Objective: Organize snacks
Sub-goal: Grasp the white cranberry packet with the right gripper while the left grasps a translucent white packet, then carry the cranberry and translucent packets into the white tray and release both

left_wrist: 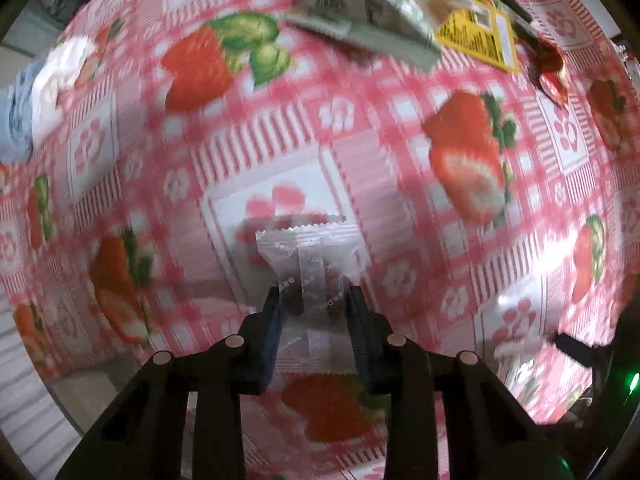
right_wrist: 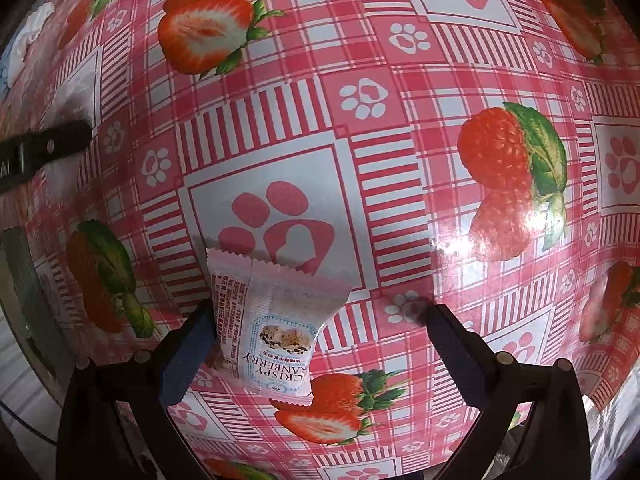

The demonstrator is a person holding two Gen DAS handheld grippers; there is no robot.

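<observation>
My left gripper (left_wrist: 314, 294) is shut on a clear plastic snack packet (left_wrist: 308, 276) and holds it above the strawberry-print tablecloth (left_wrist: 280, 128). My right gripper (right_wrist: 320, 312) is open; a pink-and-white "Crispy Cranberry" snack packet (right_wrist: 272, 320) leans against its left finger (right_wrist: 188, 352), and the right finger (right_wrist: 456, 344) stands well clear of it. A heap of snack packets lies at the top of the left wrist view: grey ones (left_wrist: 360, 12), a yellow one (left_wrist: 480, 36) and small red ones (left_wrist: 554, 68).
White and blue cloth (left_wrist: 44, 92) lies at the table's left edge and also shows in the right wrist view (right_wrist: 32, 36). The other gripper's black finger (right_wrist: 44, 148) pokes in at the left of the right wrist view. The table's front edge runs along the bottom left.
</observation>
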